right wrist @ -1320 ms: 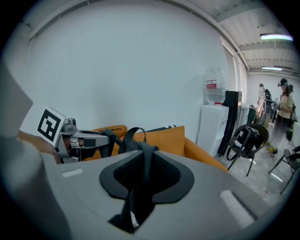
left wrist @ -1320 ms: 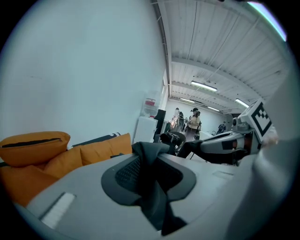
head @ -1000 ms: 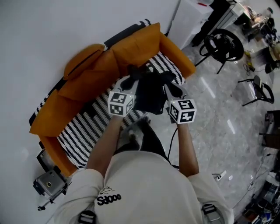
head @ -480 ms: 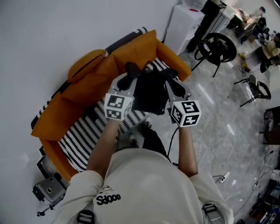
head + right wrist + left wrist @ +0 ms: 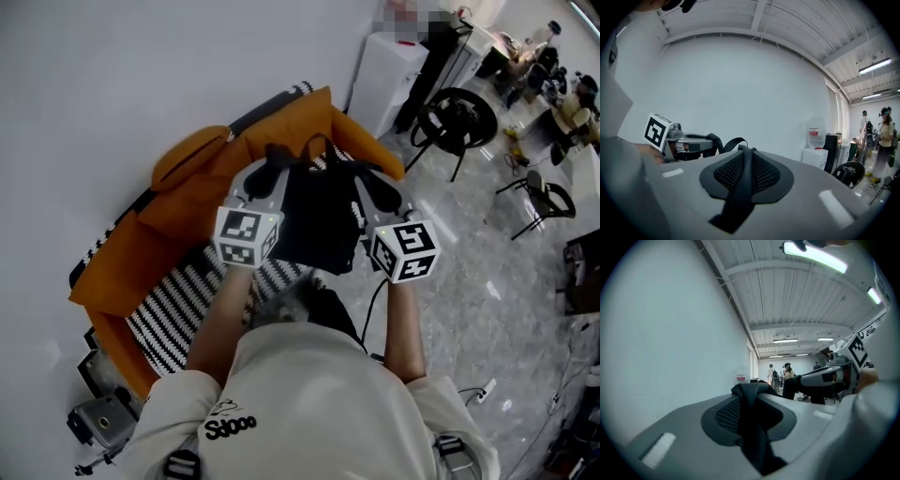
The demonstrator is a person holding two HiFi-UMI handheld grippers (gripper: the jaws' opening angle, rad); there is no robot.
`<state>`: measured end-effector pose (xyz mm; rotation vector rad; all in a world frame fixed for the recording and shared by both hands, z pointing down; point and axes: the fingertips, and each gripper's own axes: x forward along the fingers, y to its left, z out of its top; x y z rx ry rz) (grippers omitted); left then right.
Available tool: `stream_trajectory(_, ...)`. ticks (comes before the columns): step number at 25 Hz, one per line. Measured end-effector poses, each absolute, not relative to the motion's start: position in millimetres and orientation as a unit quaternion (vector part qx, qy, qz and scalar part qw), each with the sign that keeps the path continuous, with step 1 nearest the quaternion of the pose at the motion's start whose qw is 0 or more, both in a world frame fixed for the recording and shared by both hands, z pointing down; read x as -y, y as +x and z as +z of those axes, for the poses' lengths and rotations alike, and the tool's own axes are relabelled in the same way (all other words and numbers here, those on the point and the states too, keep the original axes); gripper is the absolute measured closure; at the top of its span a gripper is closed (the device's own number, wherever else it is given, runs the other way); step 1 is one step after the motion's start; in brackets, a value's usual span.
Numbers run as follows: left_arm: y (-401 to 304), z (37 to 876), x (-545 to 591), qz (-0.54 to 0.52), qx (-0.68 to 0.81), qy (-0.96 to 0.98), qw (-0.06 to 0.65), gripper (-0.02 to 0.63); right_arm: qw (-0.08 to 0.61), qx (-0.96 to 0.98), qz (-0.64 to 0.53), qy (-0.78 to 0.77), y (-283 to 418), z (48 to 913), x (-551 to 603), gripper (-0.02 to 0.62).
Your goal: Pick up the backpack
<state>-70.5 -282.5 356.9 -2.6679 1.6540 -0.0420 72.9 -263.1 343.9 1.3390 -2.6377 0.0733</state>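
Left tongs (image 5: 274, 157) and right tongs (image 5: 367, 173) each pinch a strap (image 5: 750, 427). Backpack (image 5: 319, 220) hangs, seemingly clear of sofa (image 5: 187, 202); pickup looks done.

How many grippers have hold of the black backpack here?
2. The left gripper is shut on the left strap; the right gripper is shut on the right strap. The backpack hangs between them. Neither is hidden.

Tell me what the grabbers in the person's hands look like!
The left gripper and right gripper are grey, with black mesh pads inside. Each carries a white cube with black square markers. The person wears a cream short-sleeved T-shirt.
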Motion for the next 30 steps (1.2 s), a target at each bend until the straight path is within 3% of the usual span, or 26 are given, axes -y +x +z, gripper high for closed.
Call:
stream_trajectory(14,-84,289,256,0.007,-0.533,-0.842,0.084,0.534,0.068,0.901,-0.014,0.429,60,285,243,0.531)
stream_trajectory(30,-93,258,244,0.014,-0.536,-0.838,0.104,0.532,0.053,0.906,-0.024,0.418,49,257,239,0.534)
